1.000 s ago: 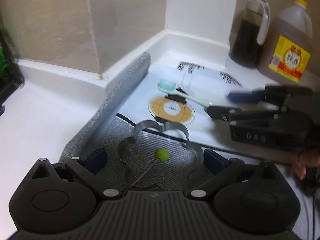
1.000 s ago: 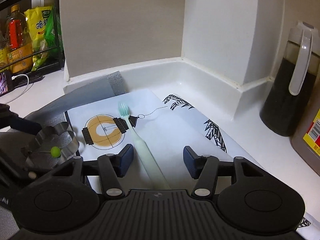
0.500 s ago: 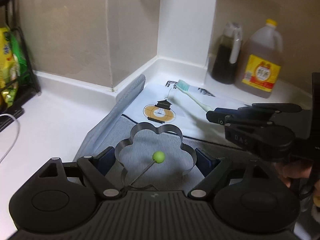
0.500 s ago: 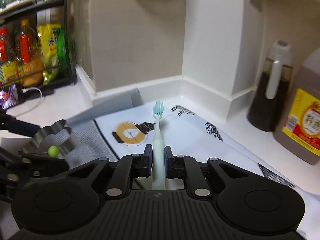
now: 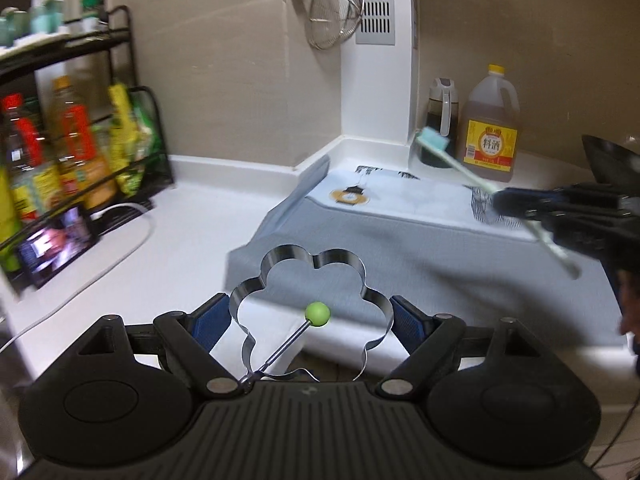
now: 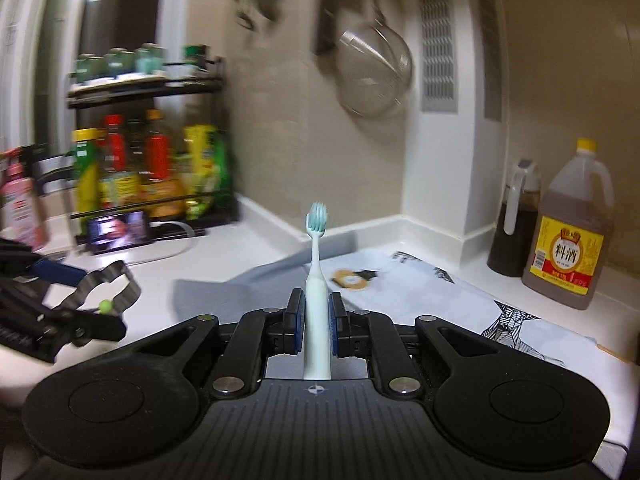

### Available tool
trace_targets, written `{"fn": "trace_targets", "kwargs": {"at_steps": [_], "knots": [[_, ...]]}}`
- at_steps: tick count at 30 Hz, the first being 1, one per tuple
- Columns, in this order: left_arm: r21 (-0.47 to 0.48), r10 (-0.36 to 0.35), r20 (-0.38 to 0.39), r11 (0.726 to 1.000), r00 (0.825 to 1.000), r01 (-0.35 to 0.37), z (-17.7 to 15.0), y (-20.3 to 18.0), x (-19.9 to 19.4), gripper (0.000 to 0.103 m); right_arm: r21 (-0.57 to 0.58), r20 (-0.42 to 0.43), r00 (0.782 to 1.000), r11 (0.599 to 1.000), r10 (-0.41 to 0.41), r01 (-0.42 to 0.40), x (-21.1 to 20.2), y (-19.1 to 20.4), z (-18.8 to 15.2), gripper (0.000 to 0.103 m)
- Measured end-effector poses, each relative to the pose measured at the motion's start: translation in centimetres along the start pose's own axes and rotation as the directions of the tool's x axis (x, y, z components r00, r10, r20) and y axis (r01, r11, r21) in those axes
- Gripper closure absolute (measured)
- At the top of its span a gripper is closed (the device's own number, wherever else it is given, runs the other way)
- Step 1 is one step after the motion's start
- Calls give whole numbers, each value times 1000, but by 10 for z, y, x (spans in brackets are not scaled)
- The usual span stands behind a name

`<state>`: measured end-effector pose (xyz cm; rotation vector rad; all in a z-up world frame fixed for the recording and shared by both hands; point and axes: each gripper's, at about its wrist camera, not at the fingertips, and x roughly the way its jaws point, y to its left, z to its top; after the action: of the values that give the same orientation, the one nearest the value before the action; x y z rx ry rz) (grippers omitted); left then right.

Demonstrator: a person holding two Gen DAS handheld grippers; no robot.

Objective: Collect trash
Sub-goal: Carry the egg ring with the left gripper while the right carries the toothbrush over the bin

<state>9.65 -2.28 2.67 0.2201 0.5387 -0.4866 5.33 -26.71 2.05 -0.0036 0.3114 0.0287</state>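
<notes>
My left gripper [image 5: 310, 316] is shut on a flower-shaped metal egg ring [image 5: 276, 268] with a green-knobbed wire handle [image 5: 317, 313], held above the counter's front edge. It also shows at the left of the right wrist view [image 6: 108, 284]. My right gripper [image 6: 316, 320] is shut on a pale green toothbrush [image 6: 316, 272], bristles pointing away and up. In the left wrist view the toothbrush [image 5: 472, 176] sticks out of the right gripper [image 5: 520, 208] at the right, lifted above the cloth.
A grey mat with a printed white cloth [image 5: 400, 200] lies in the counter corner. A dark jug [image 6: 514, 224] and a cooking-wine bottle [image 6: 570, 232] stand at the right. A rack of bottles [image 5: 60, 148], a phone [image 5: 56, 244] and cable sit left. A strainer [image 5: 334, 12] hangs above.
My right gripper closed on the toothbrush and lifted it off the cloth. Both grippers have risen and pulled back from the counter corner, the left still holding the egg ring.
</notes>
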Motion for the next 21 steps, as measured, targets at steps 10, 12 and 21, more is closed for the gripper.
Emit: {"fn": "trace_targets", "kwargs": {"at_steps": [10,12,21], "knots": [[-45,50,-40,998,998,-51,-77,13,-80,15,-31,-38,995,995,96,-97,-107,59,-40,90],[-52,54,-49,997,997,-57,-91,13,-90,15,-26,-62,992,993,111,-113,-118,70,-50,90],[-99,89,-101,990,991,-99,-140,6,-121,15,21,-205,964,985,171,-170,-144,111,-108,90]]}}
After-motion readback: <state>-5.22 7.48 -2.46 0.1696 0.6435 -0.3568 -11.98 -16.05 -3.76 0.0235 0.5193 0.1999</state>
